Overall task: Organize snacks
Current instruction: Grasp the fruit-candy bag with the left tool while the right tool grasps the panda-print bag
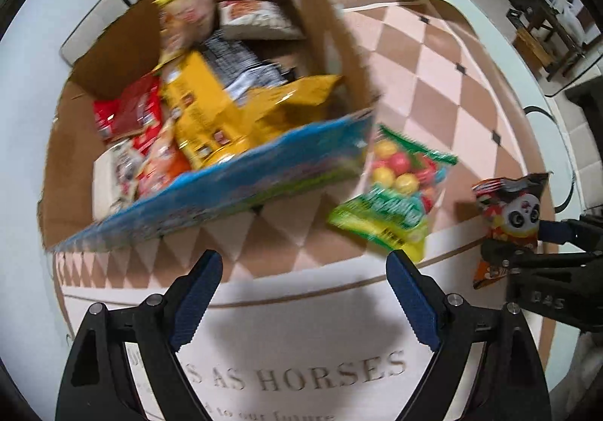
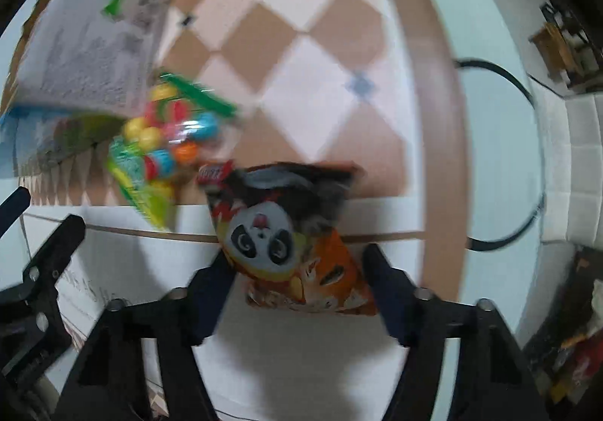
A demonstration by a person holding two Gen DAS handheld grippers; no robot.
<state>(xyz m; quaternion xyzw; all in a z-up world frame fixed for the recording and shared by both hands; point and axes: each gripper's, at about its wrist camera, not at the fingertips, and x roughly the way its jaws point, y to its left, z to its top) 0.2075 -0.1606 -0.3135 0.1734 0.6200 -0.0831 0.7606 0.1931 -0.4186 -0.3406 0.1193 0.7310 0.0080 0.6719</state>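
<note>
Panda snack bag (image 2: 286, 232) clamped between right gripper (image 2: 297, 270) jaws, lifted beside gumball bag (image 1: 395, 191), right of cardboard box (image 1: 211, 112), probably for boxing. Left gripper (image 1: 301, 293) jaws apart, empty, before box.

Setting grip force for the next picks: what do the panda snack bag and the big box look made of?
Panda snack bag: thin printed plastic film, probably glossy; it crinkles between the right gripper fingers. Box: brown corrugated cardboard, matte inside, printed blue outside.

Blurred snack-filled box (image 1: 211, 228), gumball bag (image 1: 395, 195) apparently beside.
</note>
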